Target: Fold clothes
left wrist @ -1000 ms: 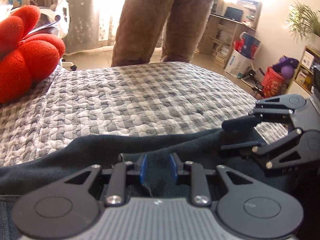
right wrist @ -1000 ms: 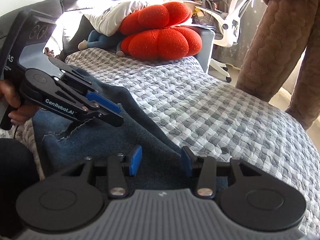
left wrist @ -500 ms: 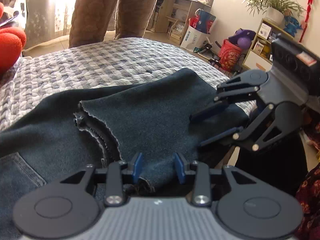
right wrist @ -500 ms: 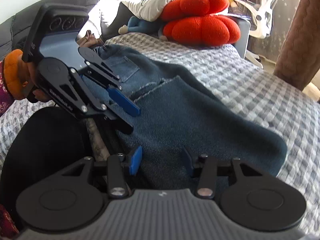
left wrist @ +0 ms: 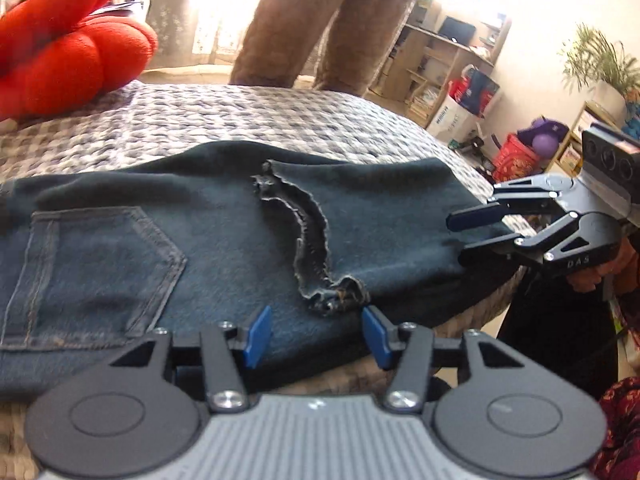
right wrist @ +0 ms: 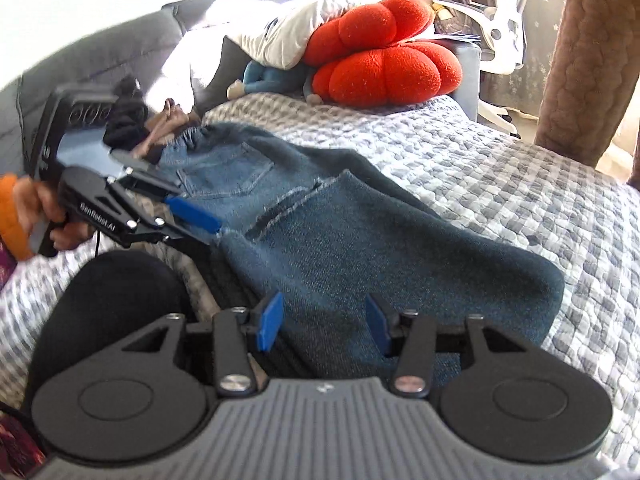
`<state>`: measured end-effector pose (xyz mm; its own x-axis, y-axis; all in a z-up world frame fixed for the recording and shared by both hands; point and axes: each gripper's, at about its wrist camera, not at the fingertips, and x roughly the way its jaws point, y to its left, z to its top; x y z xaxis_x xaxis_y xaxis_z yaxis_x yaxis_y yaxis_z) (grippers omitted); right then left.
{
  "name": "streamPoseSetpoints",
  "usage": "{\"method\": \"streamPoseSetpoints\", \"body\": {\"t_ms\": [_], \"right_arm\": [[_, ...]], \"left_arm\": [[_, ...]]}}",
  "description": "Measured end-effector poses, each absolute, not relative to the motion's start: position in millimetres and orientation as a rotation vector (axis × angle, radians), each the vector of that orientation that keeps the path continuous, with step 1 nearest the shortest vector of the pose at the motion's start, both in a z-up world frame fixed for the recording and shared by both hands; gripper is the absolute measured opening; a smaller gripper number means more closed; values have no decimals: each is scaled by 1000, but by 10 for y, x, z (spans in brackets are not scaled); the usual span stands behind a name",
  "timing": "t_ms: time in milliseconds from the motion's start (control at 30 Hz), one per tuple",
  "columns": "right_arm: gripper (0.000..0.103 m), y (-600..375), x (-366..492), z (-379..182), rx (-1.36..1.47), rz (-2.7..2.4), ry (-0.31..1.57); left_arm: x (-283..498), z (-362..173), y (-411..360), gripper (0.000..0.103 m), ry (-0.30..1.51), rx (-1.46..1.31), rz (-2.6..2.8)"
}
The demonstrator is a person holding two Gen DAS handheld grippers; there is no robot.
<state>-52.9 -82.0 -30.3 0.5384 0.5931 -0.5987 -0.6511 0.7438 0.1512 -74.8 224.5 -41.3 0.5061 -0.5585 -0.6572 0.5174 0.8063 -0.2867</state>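
Note:
A pair of blue jeans (left wrist: 224, 240) lies folded on the quilted bed, legs doubled back over the seat, frayed hems (left wrist: 312, 236) on top beside the back pocket (left wrist: 88, 268). The jeans also show in the right wrist view (right wrist: 360, 240). My left gripper (left wrist: 316, 336) is open at the near edge of the jeans, holding nothing; it also shows in the right wrist view (right wrist: 192, 222). My right gripper (right wrist: 324, 326) is open over the folded end of the jeans; it also shows in the left wrist view (left wrist: 476, 236), by the fold.
The grey checked quilt (right wrist: 500, 184) covers the bed. Red plush cushions (right wrist: 384, 68) and a white pillow (right wrist: 280, 40) lie at the head end. A person in brown fleece (left wrist: 316, 20) stands at the far side. Shelves, boxes and a plant (left wrist: 600, 64) stand behind.
Both grippers have let go of the jeans and opened wider. The legs now lie folded flat over the seat. Both grippers have drawn back to the near edge.

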Motion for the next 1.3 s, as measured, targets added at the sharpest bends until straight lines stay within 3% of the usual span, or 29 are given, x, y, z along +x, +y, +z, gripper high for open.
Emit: {"method": "streamPoseSetpoints", "body": {"t_ms": [100,200,367,433,633,1067,1300], "right_arm": [[51,-801,-498,-230,-43,756,656],[51,-732,-476,-184,-30,773,646],[51,-591,-467,-180,-53,801,649],[51,-557,-473,-194,-62,804,654],[52,-501,-466,-234,-73,800,674],[53,-453,-440,-297,-76,785,715],[53,-462,-436,-332,-74,776,725]], "left_arm": [[-848,-343,2451,55,789,-137,-549],[-897,-298,2624,65,770,-195,-428],[-875,-289,2799,66,806,-267,-260],[-884,-270,2805,79,823,-264,-186],[-885,-329,2917,86,875,-253,-25],[-774,-561,3334,89,836,-543,49],[-749,-799,3604,82,731,-831,72]]}}
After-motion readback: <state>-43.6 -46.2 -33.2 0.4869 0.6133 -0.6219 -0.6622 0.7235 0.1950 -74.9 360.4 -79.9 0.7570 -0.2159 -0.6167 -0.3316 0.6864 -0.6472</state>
